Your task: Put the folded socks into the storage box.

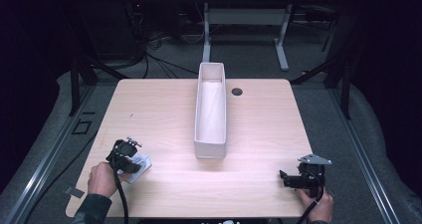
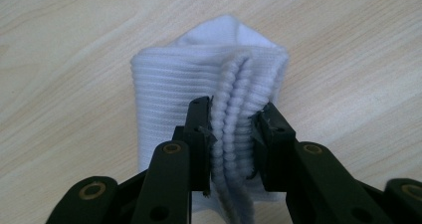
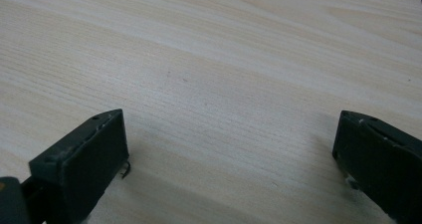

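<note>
The white sock was a folded piece of ribbed knit, soft and thick, with a rounded smooth part at its far end. It lay flat on the pale wooden table, near the front left corner. The left gripper pinched a raised fold of the ribbing between its black jaws — the cloth bunched up in cords there. The right gripper stood with its jaws spread wide over bare wood near the front right edge, with nothing between them.

A long, narrow white bin with straight thin walls stood in the middle of the table, well apart from both grippers; its inside looked empty. A small dark round hole sat just beside it — wide free wood remained on both sides.
</note>
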